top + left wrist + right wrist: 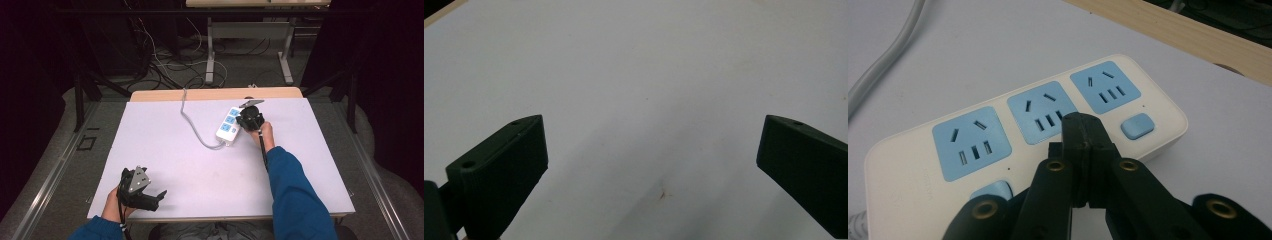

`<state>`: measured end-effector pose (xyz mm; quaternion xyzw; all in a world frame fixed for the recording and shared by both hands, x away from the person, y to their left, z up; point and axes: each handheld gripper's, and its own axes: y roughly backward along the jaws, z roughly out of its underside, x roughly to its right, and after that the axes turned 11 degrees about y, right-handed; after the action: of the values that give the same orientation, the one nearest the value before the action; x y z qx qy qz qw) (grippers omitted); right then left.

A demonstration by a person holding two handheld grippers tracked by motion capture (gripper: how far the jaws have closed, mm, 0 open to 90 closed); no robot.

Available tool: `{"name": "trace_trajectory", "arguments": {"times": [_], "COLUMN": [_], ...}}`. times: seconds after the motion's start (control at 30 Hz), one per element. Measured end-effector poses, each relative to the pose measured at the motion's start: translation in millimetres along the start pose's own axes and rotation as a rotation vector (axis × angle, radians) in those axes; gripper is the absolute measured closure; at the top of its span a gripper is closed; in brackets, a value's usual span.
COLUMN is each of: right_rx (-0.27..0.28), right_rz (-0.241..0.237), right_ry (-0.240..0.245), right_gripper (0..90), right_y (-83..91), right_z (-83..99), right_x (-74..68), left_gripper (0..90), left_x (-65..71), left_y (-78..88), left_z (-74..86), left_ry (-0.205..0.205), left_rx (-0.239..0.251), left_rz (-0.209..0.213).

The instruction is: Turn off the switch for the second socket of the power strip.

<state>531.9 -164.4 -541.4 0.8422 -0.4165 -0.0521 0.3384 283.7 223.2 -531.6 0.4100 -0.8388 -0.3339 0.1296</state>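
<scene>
A lab: dark curtains (30, 60), tangled floor cables (165, 65), covered table (165, 150).

Left hand-held gripper (651, 165) low, jaws wide apart; right hand-held gripper (1083, 131) outstretched, jaws seemingly pressed together.

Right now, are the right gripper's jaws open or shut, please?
Shut: the right gripper has its jaws pressed together, empty, over the power strip.

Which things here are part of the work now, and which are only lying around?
In use: power strip, its blue switches, right tool shut, tips over the middle switch.
Idle: left tool, open above bare white table; cables on the floor; far desk.
</scene>
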Motion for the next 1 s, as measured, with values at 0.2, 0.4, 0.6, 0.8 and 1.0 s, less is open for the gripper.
{"name": "trace_trajectory", "arguments": {"times": [0.2,0.4,0.6,0.8,1.0], "right_rx": [0.010,0.011,0.024,0.007,0.003], "right_rz": [0.002,0.004,0.023,0.032,0.041], "right_ry": [0.000,-0.004,-0.003,-0.010,0.005], "right_gripper": [90.0,90.0,90.0,90.0,90.0], "right_y": [-0.4,-0.2,-1.7,-0.7,-0.5], "right_z": [1.0,1.9,2.8,3.1,2.6], "right_x": [0.1,-0.9,-1.0,-1.7,-2.4], "left_gripper": [0.2,0.2,0.1,0.1,0.2], "left_x": [0.4,0.6,0.7,0.5,0.1], "left_y": [-0.2,-0.3,-0.3,-0.6,-0.6], "left_z": [0.0,0.0,0.0,0.0,-0.3], "left_ry": [0.001,0.000,0.000,-0.004,-0.012], "left_rx": [-0.002,-0.002,-0.003,-0.008,-0.010], "left_rz": [0.001,-0.001,-0.001,-0.003,-0.010]}}
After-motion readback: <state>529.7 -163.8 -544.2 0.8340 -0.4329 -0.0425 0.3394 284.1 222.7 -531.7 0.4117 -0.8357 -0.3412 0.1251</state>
